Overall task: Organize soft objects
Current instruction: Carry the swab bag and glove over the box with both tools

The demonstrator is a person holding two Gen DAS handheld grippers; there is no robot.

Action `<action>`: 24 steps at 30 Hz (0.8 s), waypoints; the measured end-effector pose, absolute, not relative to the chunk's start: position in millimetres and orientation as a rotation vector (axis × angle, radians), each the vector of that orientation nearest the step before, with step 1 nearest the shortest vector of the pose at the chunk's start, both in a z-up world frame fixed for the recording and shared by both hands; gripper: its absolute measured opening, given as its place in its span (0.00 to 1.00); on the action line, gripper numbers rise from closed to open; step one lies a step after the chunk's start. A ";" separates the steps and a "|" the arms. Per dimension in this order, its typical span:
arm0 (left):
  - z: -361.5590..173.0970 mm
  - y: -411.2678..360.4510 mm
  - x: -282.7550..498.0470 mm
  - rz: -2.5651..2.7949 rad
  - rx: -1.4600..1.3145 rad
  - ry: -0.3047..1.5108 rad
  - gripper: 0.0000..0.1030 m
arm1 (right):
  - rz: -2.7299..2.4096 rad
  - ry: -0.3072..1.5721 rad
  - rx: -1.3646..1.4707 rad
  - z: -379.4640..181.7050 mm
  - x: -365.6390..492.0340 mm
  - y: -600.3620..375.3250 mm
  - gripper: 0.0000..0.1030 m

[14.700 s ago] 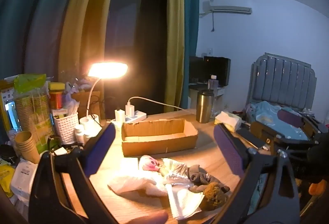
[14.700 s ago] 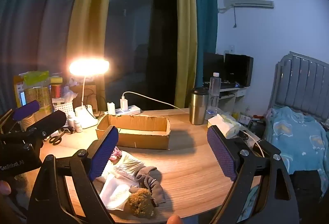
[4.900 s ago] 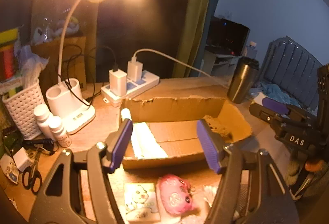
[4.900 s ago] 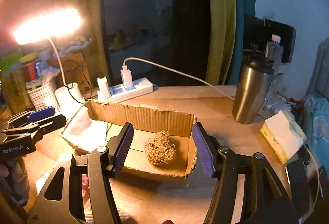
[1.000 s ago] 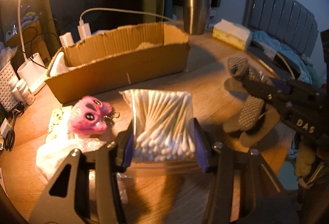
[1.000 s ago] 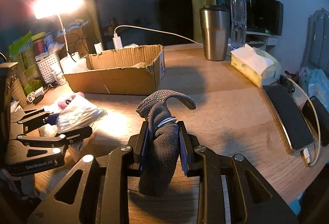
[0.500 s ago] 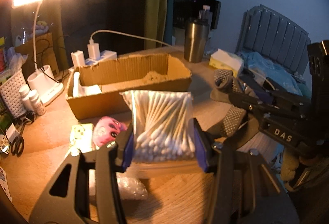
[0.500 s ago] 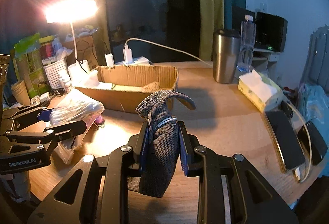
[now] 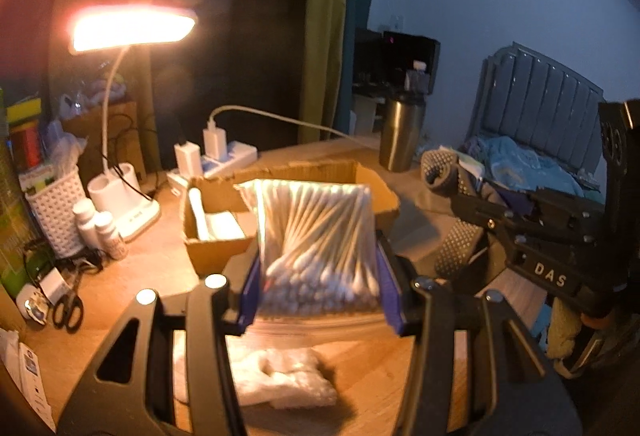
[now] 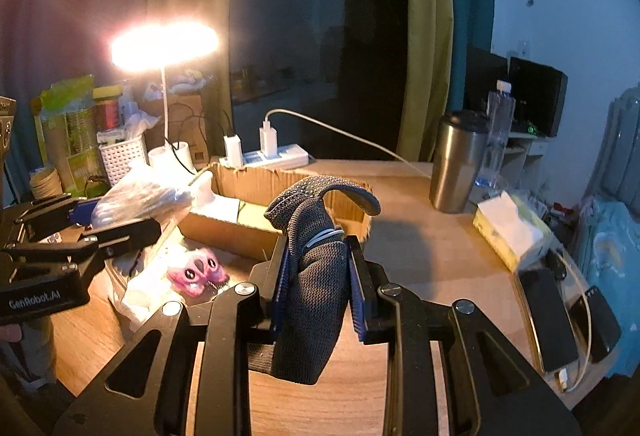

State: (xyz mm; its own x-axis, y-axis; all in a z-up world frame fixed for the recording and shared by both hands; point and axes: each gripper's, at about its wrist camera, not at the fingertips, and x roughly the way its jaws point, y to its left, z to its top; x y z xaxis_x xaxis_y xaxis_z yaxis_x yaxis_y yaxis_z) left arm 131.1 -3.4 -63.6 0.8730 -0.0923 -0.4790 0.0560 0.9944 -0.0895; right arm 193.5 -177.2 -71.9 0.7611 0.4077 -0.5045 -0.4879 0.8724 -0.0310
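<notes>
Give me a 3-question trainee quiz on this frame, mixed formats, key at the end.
1. True or false: the left hand-held gripper is shut on a bag of cotton swabs.
2. What does the right hand-held gripper hold? A) pink plush toy B) dark grey socks C) tissue pack
3. Fill in: the white folded cloth lies inside the ____ .

Key:
1. True; both pads press on the bag's sides.
2. B; the dark grey socks are clamped between the pads, while the pink plush toy lies on the table.
3. cardboard box.
</notes>
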 end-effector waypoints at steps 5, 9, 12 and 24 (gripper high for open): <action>-51.2 6.2 130.8 -0.063 -0.066 0.459 0.49 | 0.493 0.478 -0.166 -60.9 192.7 -167.9 0.27; -41.9 12.8 131.3 -0.059 -0.071 0.431 0.49 | 0.497 0.457 -0.172 -52.3 194.7 -160.3 0.27; -36.4 17.1 132.1 -0.056 -0.073 0.415 0.49 | 0.500 0.445 -0.176 -47.4 196.5 -155.6 0.27; -8.7 31.0 137.5 -0.035 -0.073 0.328 0.49 | 0.507 0.378 -0.181 -23.4 205.1 -142.7 0.27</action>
